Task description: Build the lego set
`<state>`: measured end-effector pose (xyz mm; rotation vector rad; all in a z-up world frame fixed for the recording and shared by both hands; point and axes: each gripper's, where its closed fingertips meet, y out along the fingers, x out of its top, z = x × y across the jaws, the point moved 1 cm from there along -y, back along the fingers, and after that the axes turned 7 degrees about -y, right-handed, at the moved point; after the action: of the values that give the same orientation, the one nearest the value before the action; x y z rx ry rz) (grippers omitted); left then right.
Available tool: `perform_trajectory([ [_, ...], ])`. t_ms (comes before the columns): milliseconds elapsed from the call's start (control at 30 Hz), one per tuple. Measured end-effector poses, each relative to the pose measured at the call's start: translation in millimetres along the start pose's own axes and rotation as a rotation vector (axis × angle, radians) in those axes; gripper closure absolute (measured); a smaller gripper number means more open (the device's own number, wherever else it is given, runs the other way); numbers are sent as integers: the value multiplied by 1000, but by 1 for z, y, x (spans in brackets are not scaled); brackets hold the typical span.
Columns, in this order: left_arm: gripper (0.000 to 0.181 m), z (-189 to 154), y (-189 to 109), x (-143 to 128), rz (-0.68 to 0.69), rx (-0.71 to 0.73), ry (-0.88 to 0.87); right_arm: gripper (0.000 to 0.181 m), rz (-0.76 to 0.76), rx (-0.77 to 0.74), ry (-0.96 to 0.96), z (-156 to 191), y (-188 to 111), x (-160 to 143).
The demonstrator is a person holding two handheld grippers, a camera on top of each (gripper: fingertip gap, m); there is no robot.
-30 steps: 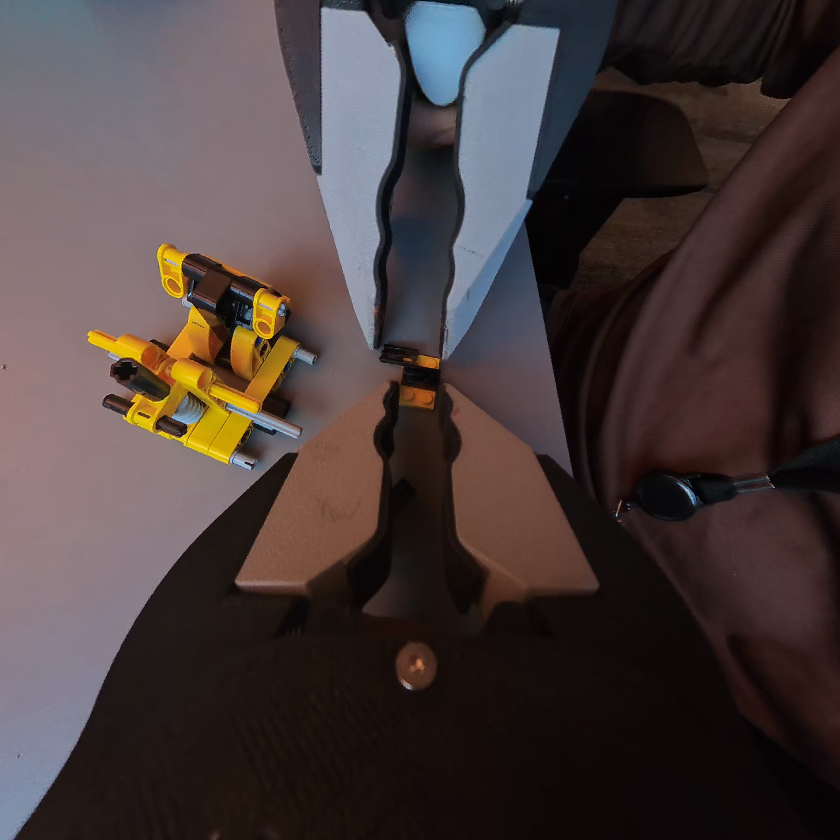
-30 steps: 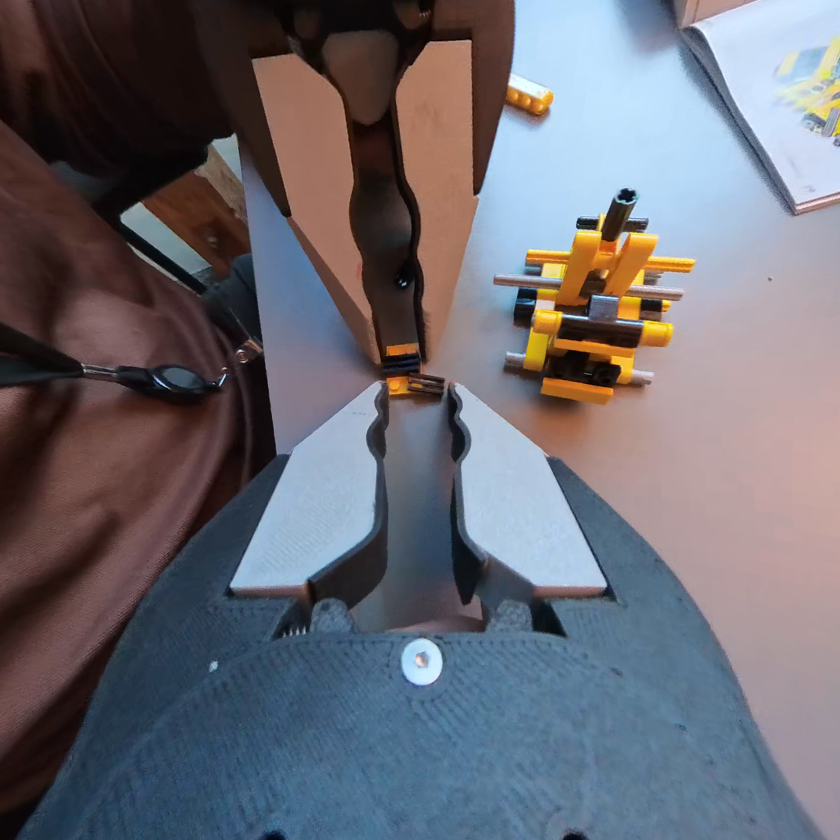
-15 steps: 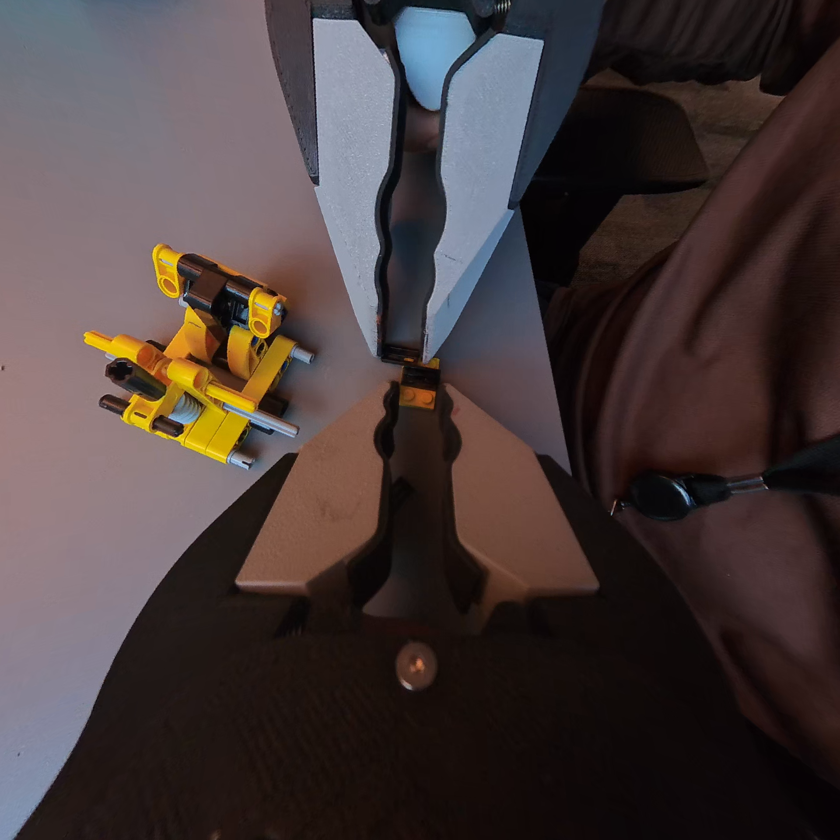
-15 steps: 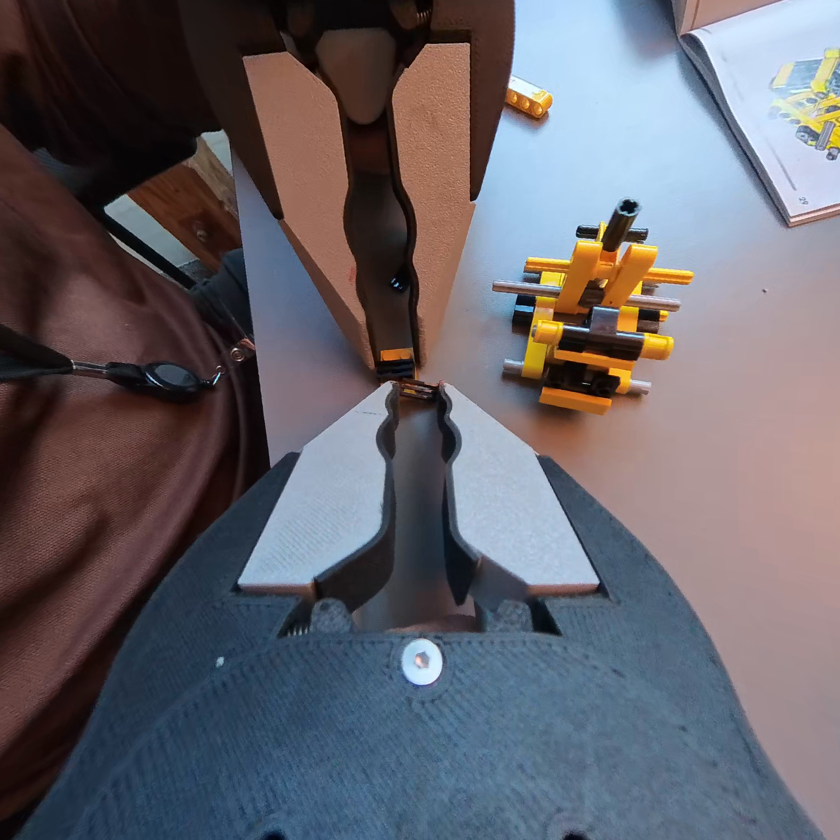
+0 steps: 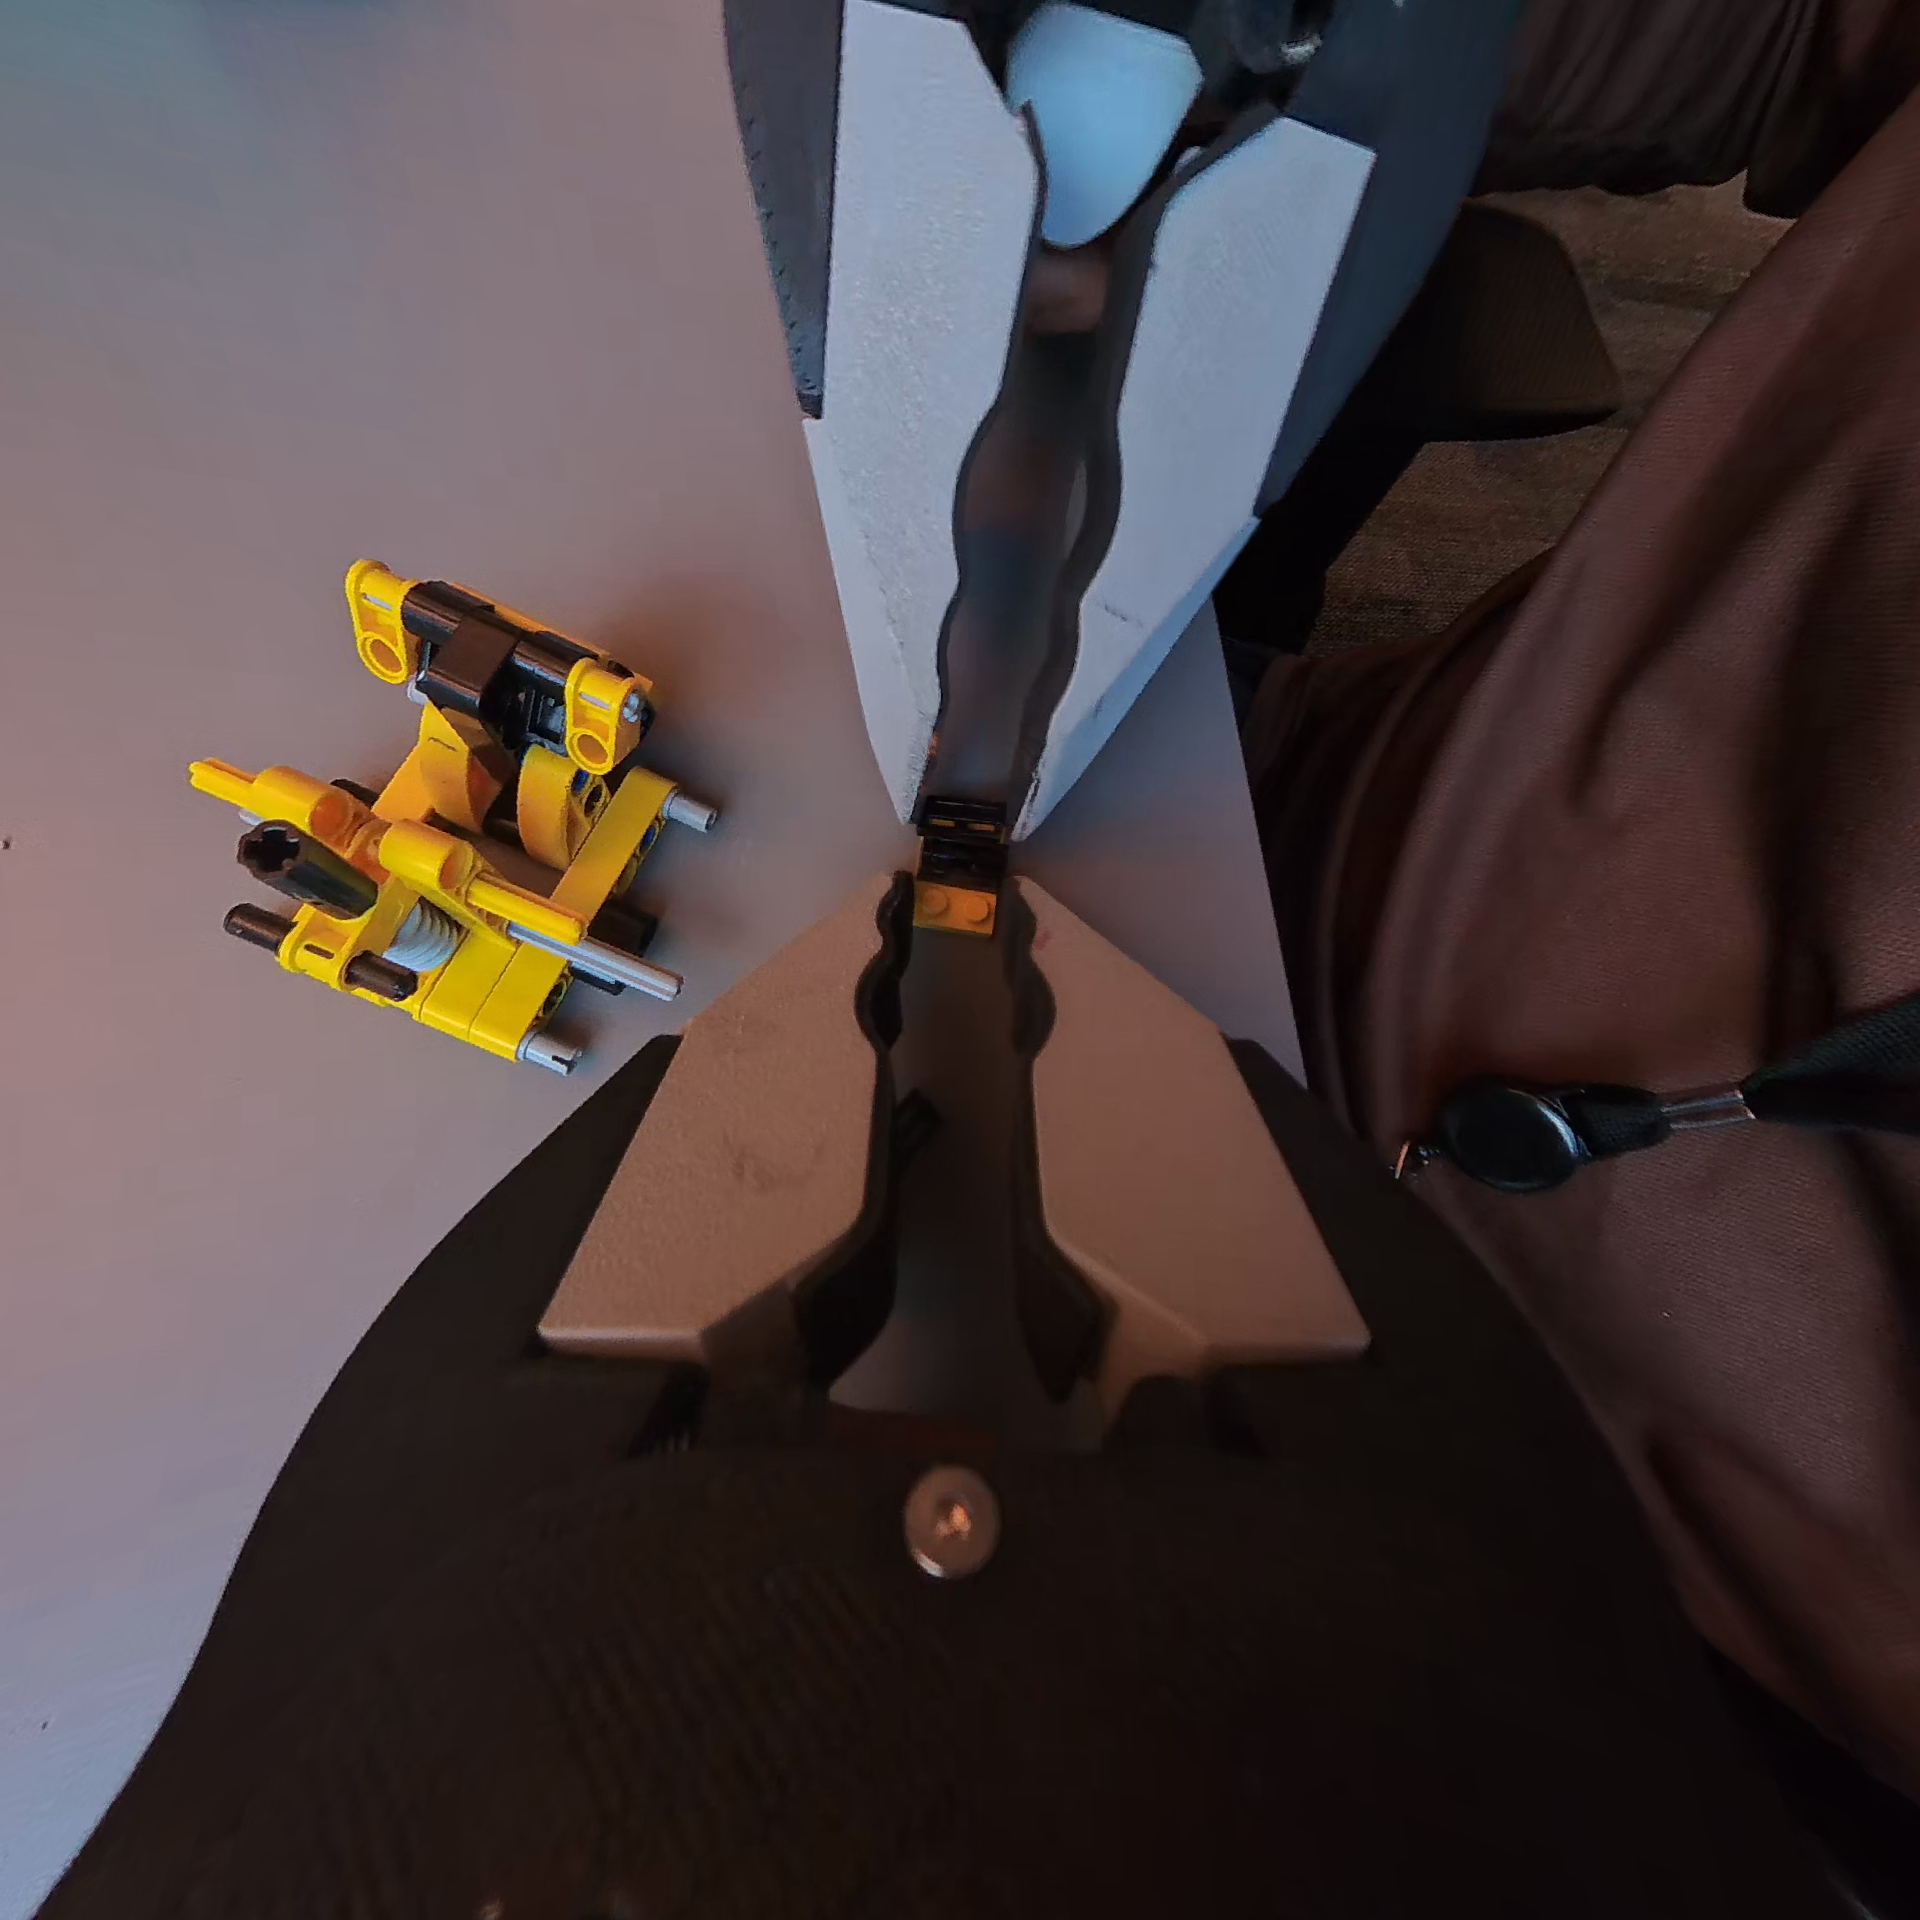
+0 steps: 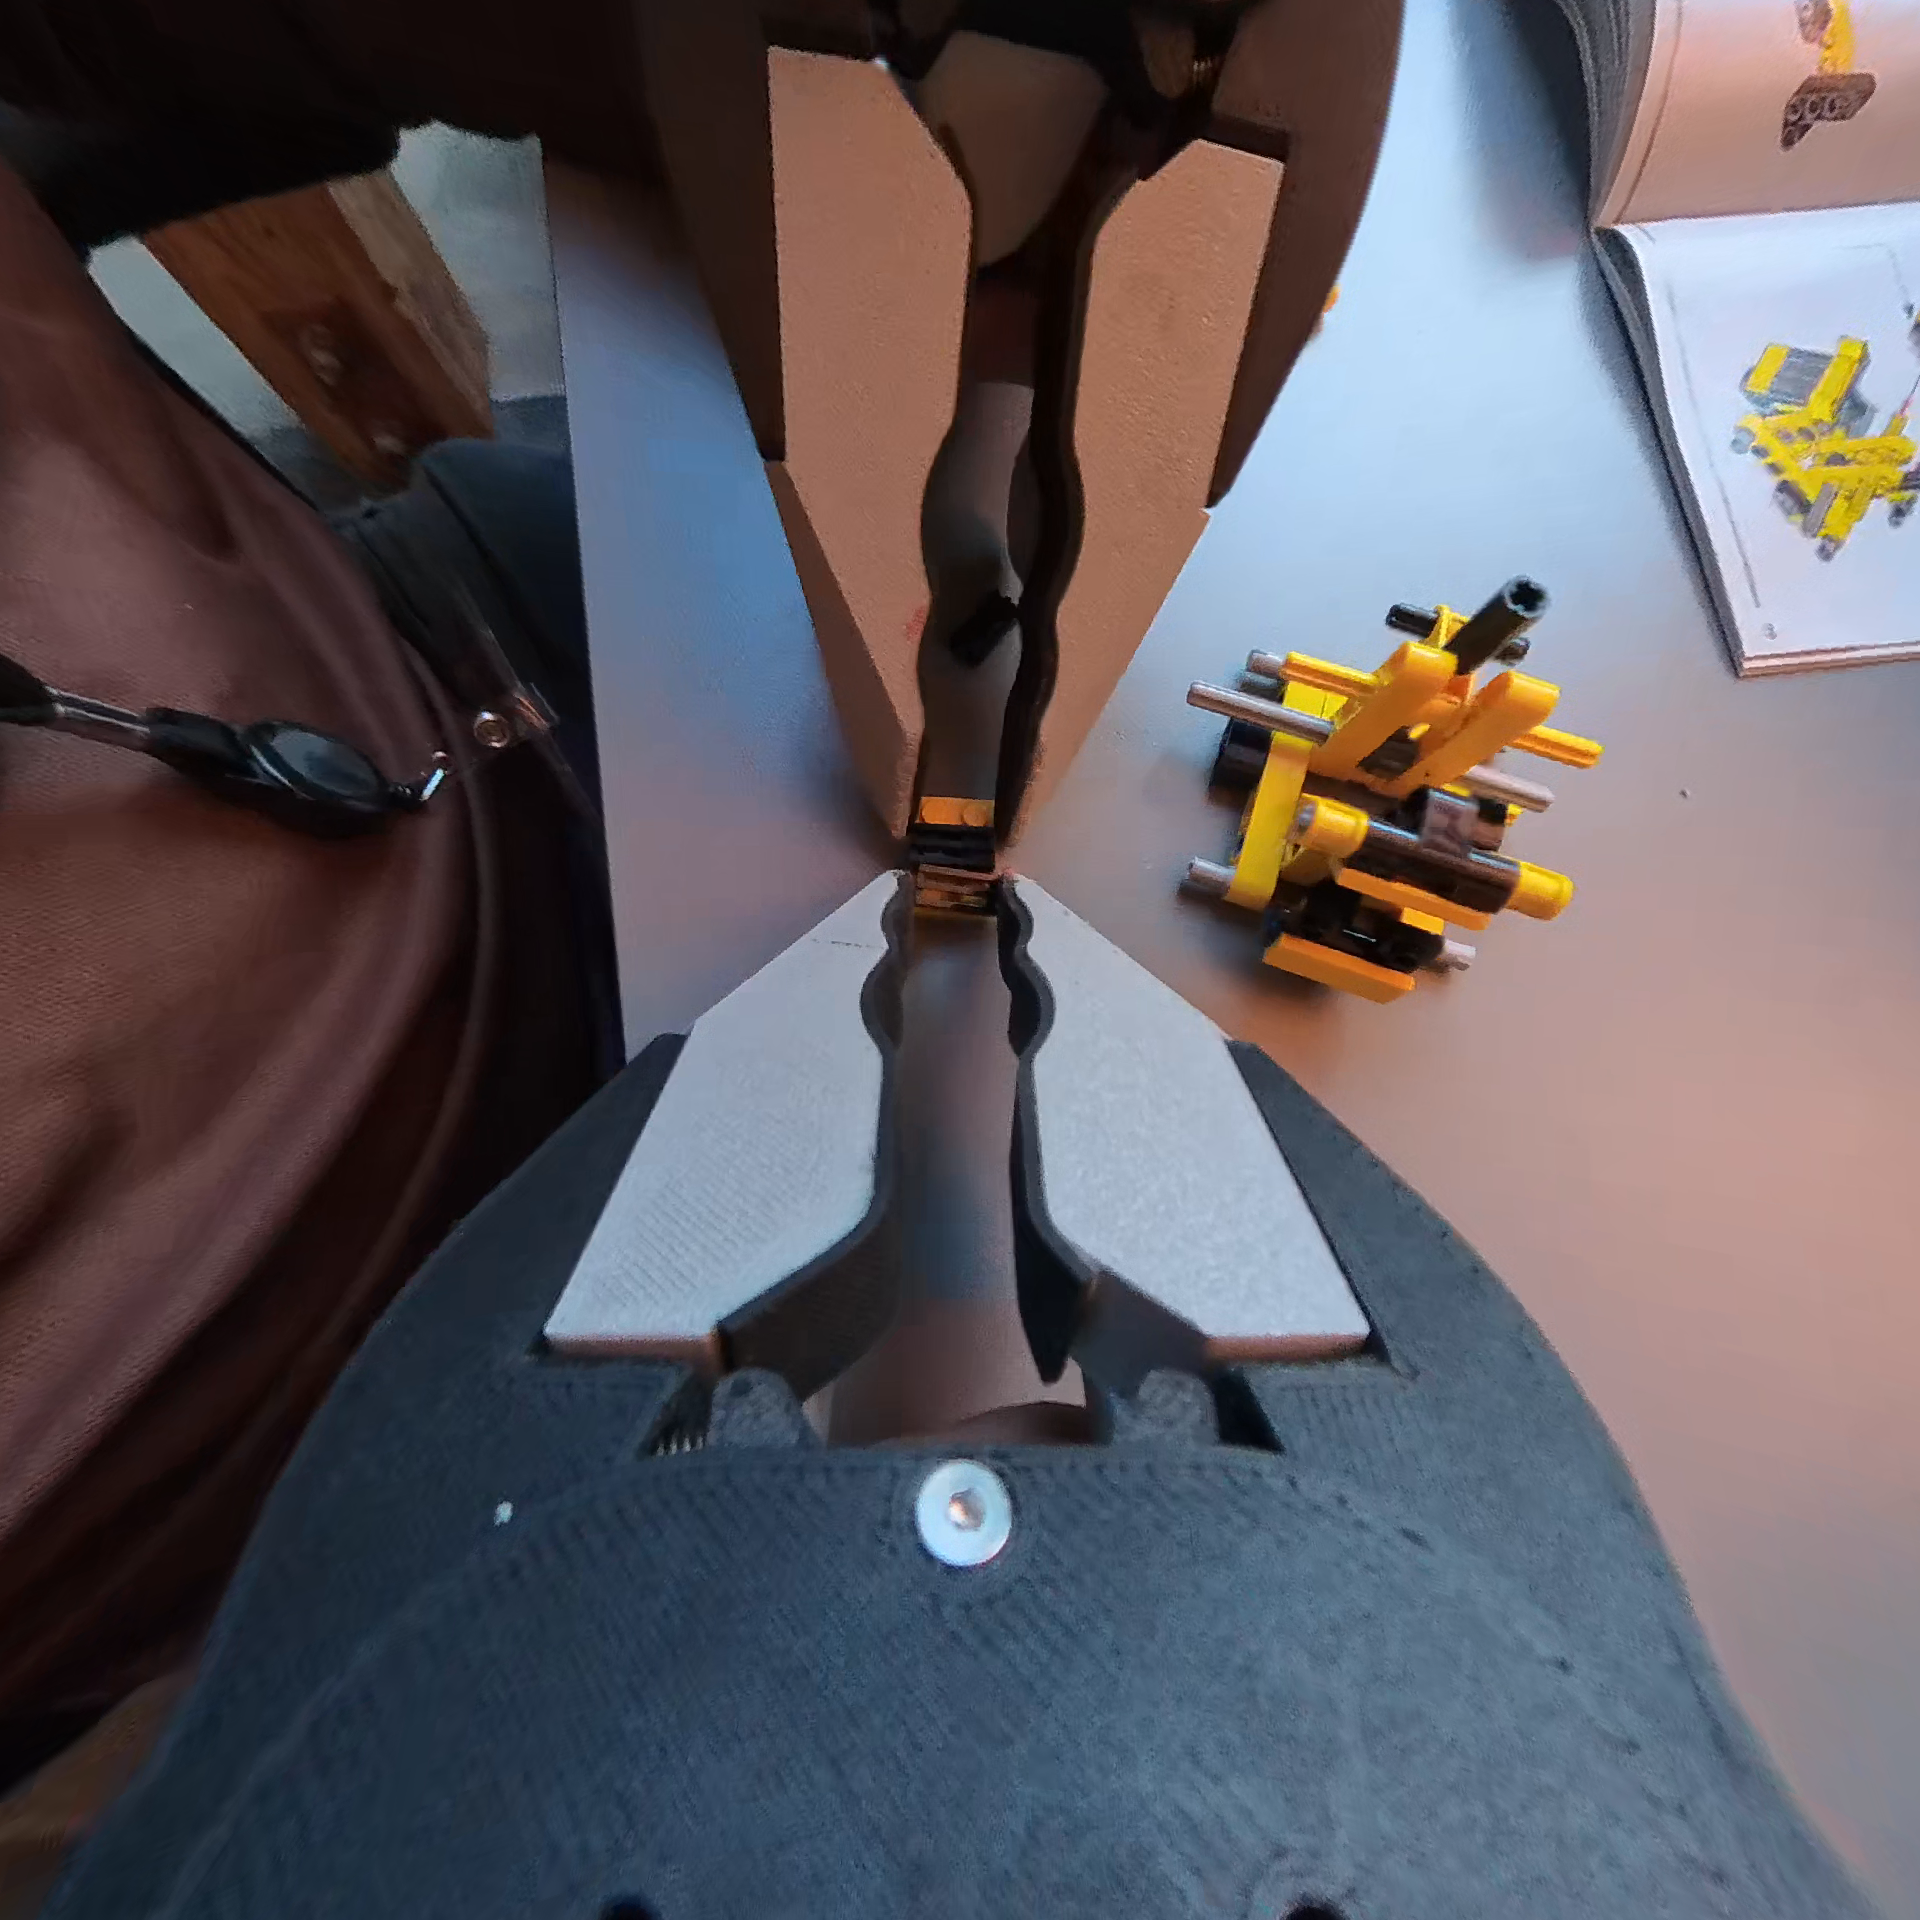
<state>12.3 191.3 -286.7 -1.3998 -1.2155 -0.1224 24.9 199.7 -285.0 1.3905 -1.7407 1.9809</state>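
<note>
My left gripper (image 5: 956, 902) is shut on a small yellow studded plate (image 5: 956, 910). My right gripper (image 6: 951, 896) is shut on a small black piece (image 6: 948, 868). The two grippers meet tip to tip above the grey table (image 5: 312, 312), near its edge. The black piece (image 5: 962, 823) is pressed against the yellow plate (image 6: 951, 810), and they sit in line. The right gripper (image 5: 966, 816) comes in from the top of the left wrist view, and the left gripper (image 6: 956, 821) from the top of the right wrist view. The part-built yellow and black lego model (image 5: 447, 831) lies on the table beside them, also visible in the right wrist view (image 6: 1382, 800).
An open instruction booklet (image 6: 1808, 436) lies at the far right of the table, with a box (image 6: 1766, 94) behind it. A person in a brown garment (image 5: 1662, 935) with a black badge reel (image 5: 1507, 1132) sits close at the table edge (image 5: 1257, 883). The grippers are tip to tip, or close to it.
The right gripper closed on the black piece and the two grippers moved together, so the black piece now sits pressed onto the yellow plate. The model on the table has not moved.
</note>
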Motion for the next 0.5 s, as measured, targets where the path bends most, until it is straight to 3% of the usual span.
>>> perform_trajectory([
  [267,168,0,0,0,-1,3,1,169,149,-32,-183,1,0,-1],
  [500,168,0,0,0,-1,8,4,169,198,11,-165,1,1,1],
])
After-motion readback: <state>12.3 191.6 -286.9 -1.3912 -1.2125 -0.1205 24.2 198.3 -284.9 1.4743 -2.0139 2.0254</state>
